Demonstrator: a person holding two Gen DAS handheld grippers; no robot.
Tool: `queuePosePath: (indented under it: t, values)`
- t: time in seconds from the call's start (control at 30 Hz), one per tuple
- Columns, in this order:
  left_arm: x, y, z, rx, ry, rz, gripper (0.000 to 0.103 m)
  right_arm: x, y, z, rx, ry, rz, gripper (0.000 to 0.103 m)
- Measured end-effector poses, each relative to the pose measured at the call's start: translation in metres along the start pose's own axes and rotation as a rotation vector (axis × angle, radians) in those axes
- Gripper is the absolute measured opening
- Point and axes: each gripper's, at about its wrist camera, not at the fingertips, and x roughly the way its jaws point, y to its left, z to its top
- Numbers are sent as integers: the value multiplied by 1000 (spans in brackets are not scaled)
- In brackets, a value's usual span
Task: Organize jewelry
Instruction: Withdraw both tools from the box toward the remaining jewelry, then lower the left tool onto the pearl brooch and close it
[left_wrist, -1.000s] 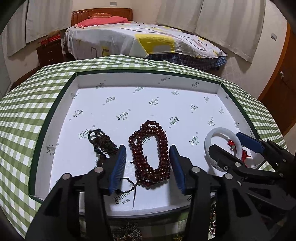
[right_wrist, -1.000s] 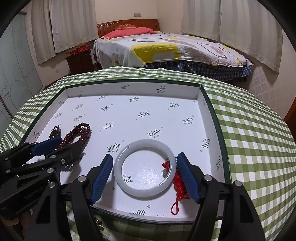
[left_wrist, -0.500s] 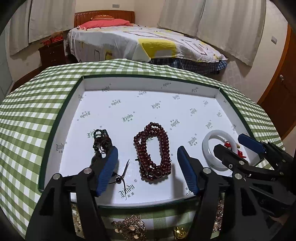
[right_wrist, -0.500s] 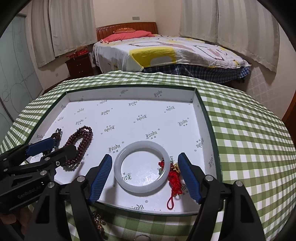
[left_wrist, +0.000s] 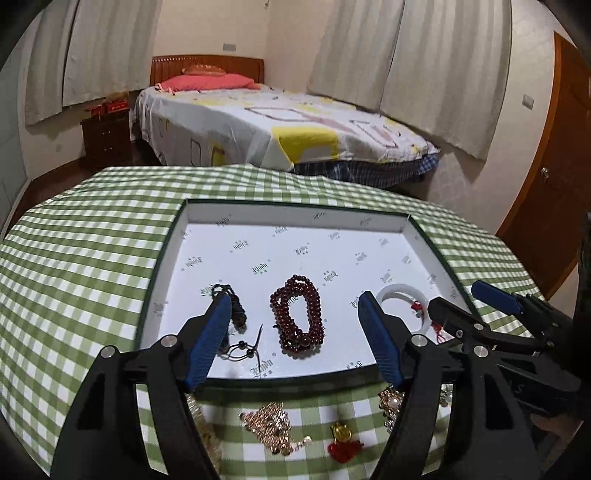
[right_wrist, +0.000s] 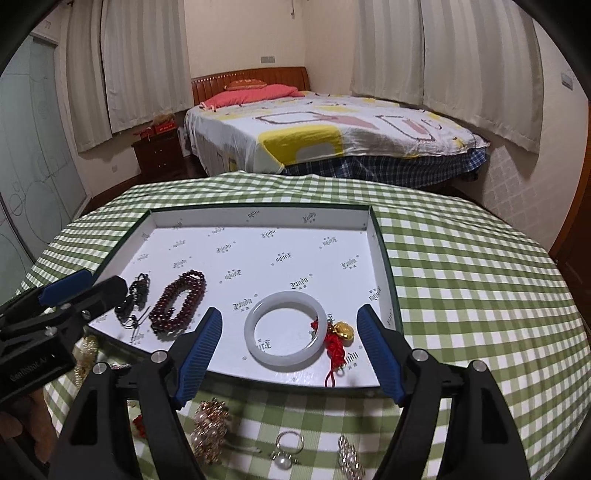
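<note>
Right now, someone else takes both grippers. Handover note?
Left gripper: open, holding nothing, above the tray's near edge.
Right gripper: open, holding nothing, beside the left one.
In the tray: dark cord bracelet, red bead bracelet, white bangle, and a red knot charm with gold pendant at the bangle's right.
Left to do, loose on the tablecloth in front of the tray: gold chain, red and gold charm, pearl brooch, pearl ring, crystal piece, plus bits half hidden behind the fingers.
</note>
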Motion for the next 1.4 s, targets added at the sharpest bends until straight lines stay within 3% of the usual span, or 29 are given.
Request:
queuePosePath:
  t: [0.27, 0.6, 0.97, 1.4]
  values:
    - [-36, 6, -9, 33, -74, 38, 70, -23, 7, -9, -2, -31, -9, 73]
    - [-69, 18, -41, 58, -94, 67, 70, -56, 13, -32, -2, -100, -13, 73]
    - [-73, 40, -78, 32, -31, 98, 70, -67, 6, -63, 25, -116, -32, 73]
    - [-38, 55, -82, 4, 76, 133, 69, -62, 4, -73, 30, -92, -24, 73]
